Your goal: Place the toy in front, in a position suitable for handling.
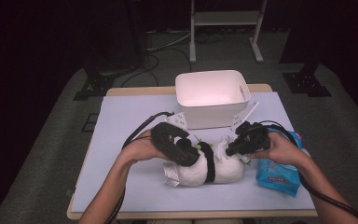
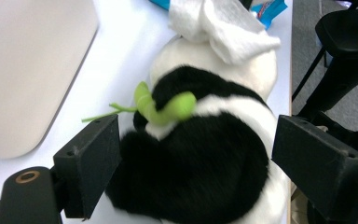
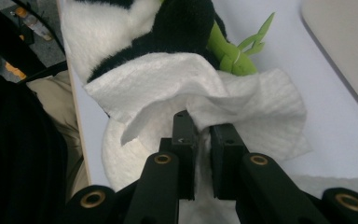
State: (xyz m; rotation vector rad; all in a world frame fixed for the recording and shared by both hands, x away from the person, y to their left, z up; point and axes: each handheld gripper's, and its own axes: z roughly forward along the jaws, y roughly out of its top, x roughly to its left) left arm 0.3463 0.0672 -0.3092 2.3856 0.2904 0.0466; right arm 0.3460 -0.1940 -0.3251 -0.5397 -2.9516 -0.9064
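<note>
A black-and-white plush panda (image 1: pixel 214 171) lies on its side on the pale blue table top (image 1: pixel 121 121), with a green bamboo sprig (image 2: pixel 165 109) at its chest. My left gripper (image 1: pixel 193 156) reaches over it from the left. In the left gripper view its jaws stand wide on either side of the panda's black middle (image 2: pixel 191 177), with fur against both pads. My right gripper (image 3: pixel 204 130) is shut on a crumpled white wipe (image 3: pixel 168 88). The wipe rests on the panda's white end (image 1: pixel 222 148).
A white plastic bin (image 1: pixel 212 95) stands just behind the panda at the table's far middle. A blue pack of wipes (image 1: pixel 279 175) lies under my right forearm at the right. A metal stand's legs (image 1: pixel 223 28) are on the floor beyond the table.
</note>
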